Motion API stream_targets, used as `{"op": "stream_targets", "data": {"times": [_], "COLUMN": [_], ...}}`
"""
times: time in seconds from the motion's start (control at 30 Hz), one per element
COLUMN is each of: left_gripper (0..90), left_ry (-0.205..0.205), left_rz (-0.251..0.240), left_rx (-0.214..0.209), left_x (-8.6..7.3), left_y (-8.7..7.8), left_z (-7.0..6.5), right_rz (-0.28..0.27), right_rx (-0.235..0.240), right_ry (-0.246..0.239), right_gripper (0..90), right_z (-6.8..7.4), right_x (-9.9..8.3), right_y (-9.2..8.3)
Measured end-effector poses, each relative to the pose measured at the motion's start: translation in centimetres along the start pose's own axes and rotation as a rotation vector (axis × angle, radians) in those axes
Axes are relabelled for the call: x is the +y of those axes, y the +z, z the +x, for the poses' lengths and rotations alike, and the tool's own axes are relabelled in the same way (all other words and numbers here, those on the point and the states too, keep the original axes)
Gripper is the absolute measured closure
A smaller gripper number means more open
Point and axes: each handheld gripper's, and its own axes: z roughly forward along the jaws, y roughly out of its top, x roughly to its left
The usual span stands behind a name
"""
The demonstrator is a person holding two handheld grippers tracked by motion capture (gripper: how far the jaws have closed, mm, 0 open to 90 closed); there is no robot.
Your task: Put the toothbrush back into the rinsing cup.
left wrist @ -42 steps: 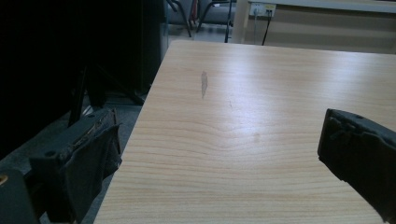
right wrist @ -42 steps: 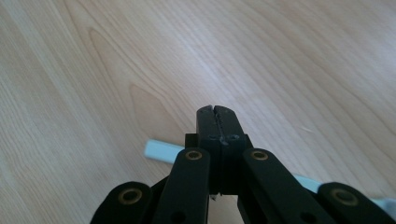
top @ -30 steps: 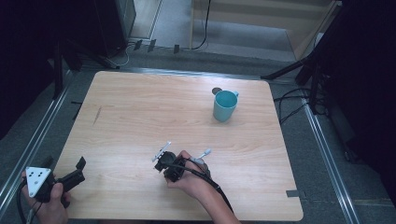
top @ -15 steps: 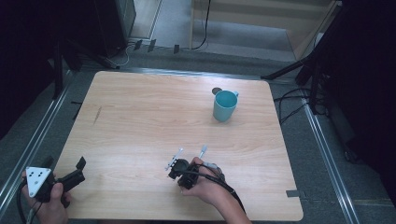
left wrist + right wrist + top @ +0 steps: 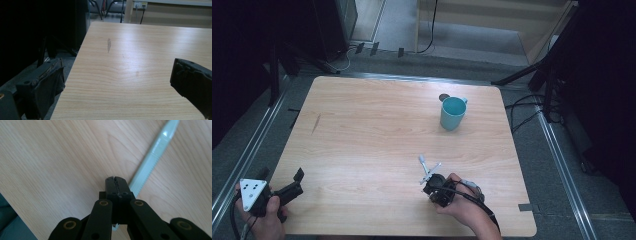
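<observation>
The right tongs (image 5: 116, 180) pinch a pale plastic knife (image 5: 152, 152) low over the near tabletop (image 5: 377, 130). The left tongs (image 5: 294, 182) are spread wide at the near left corner. A firm, steady pinch should keep the thin knife from slipping.

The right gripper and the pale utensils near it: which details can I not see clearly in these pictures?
- High view: the pale utensils at the right gripper are too small to identify.
- Right gripper view: the closed jaws hide the near end of the serrated utensil; the top edge cuts its far tip.
- High view: the inside of the teal mug is too small to judge.
</observation>
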Motion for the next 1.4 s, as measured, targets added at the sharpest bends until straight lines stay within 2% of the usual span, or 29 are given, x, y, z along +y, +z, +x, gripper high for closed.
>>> {"op": "stream_targets", "data": {"times": [0.03,0.13,0.17,0.3,0.47,0.53,0.67,0.77,1.03,1.2,1.4], "left_gripper": [0.0,0.0,0.0,0.0,0.0,0.0,0.0,0.0,0.0,0.0,0.0], "left_ry": [0.003,0.004,0.001,-0.001,0.000,0.001,0.000,-0.002,-0.006,-0.006,-0.005], "left_rz": [0.001,0.002,-0.001,-0.001,-0.001,-0.001,-0.001,-0.002,-0.003,-0.003,-0.003], "left_rx": [0.000,0.000,0.000,-0.001,-0.001,-0.001,-0.002,-0.003,-0.005,-0.005,-0.004], "left_x": [0.0,0.0,0.0,0.0,0.0,0.0,0.0,0.0,0.0,0.0,0.0], "left_y": [0.0,0.0,0.0,0.0,0.0,0.0,0.0,0.0,0.0,0.0,0.0], "left_z": [0.0,0.0,0.0,0.0,0.0,0.0,0.0,0.0,0.1,0.1,0.0], "right_rz": [0.001,0.008,0.027,0.053,0.059,0.053,0.069,0.111,0.130,0.158,0.162], "right_rx": [-0.005,-0.011,-0.042,-0.068,-0.092,-0.109,-0.104,-0.102,-0.096,-0.092,-0.094], "right_ry": [0.021,0.033,0.037,0.048,0.033,0.044,0.046,0.040,0.039,0.045,0.040], "right_gripper": [90.0,90.0,90.0,90.0,90.0,82.5,77.4,73.5,75.1,75.7,77.0], "right_z": [-0.6,-1.1,-1.5,-2.3,-2.8,-3.1,-3.3,-3.6,-3.9,-4.1,-4.2], "right_x": [-0.4,-0.7,-0.8,-0.9,-0.4,0.4,1.3,2.5,4.2,4.6,4.8], "right_y": [-0.3,-0.4,-0.4,-0.4,-0.9,-1.4,-1.6,-1.2,-0.5,0.2,0.5]}}
